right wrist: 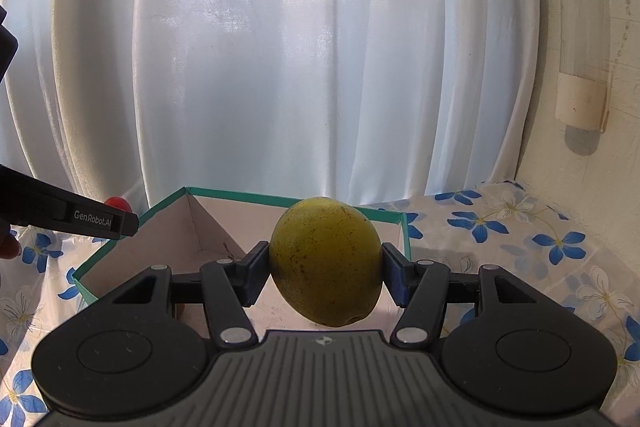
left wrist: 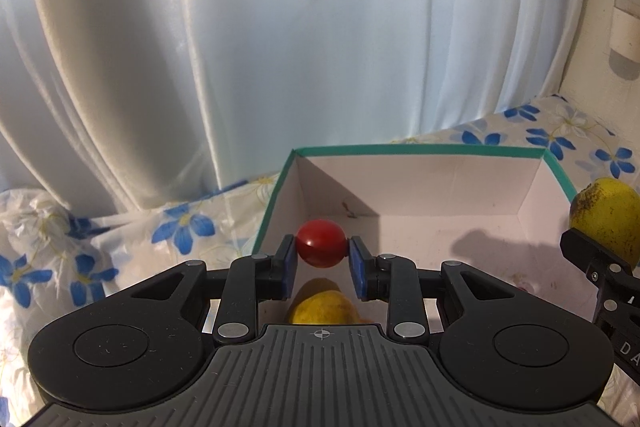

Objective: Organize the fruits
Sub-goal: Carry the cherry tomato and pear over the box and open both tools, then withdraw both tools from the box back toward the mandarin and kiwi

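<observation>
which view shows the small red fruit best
The left wrist view: the small round red fruit sits centred and sharp, pinched between the left tongs over the teal-rimmed white cardboard box. The right wrist view shows only a sliver of it at the left edge, behind the left tongs' black finger.

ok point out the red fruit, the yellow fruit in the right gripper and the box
red fruit (left wrist: 321, 243), left wrist view, middle of its front face
yellow fruit (right wrist: 326, 263), right wrist view, centre of its speckled skin
box (left wrist: 420, 149), left wrist view, teal far rim
</observation>
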Motion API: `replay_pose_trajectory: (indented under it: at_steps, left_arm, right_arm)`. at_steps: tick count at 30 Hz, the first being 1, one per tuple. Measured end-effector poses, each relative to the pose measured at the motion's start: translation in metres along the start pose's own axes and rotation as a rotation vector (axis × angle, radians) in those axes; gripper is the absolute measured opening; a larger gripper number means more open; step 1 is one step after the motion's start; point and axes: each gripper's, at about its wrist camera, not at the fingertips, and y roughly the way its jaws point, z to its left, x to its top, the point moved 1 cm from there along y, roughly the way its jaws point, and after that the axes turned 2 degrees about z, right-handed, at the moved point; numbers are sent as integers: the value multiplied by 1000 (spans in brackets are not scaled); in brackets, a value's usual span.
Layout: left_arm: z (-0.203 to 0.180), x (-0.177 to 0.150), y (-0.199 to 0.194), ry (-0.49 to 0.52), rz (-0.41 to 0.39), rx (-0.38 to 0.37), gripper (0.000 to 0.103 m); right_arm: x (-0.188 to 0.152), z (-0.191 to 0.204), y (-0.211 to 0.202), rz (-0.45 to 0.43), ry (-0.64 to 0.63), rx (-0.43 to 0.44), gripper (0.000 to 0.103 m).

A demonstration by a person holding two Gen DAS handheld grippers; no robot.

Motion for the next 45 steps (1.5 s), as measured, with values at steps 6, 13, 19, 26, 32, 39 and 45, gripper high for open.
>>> replay_pose_trajectory:
  at_steps: [6, 13, 19, 26, 32, 39, 45]
  left_arm:
    - [-3, -8, 20, 7, 52, 6, 31]
    - [-4, -14, 37, 11, 93, 4, 32]
    - [-13, -22, 49, 44, 129, -3, 34]
    - [-15, -24, 50, 59, 134, 8, 51]
    - [-10, -24, 41, 42, 127, 27, 63]
    - [1, -28, 8, 21, 55, 37, 67]
    - [3, -55, -28, 66, -37, -28, 73]
  right_arm:
    - [-8, -1, 16, 42, -4, 5, 59]
    - [-19, 0, 31, 85, -21, -7, 59]
    - [-31, 1, 43, 135, -25, -8, 59]
    - [-35, 3, 43, 128, -45, -17, 58]
    - [-29, 1, 28, 71, -41, -37, 64]
    - [-35, -5, -7, 9, -18, -57, 85]
    - [-52, -1, -36, 9, -18, -50, 88]
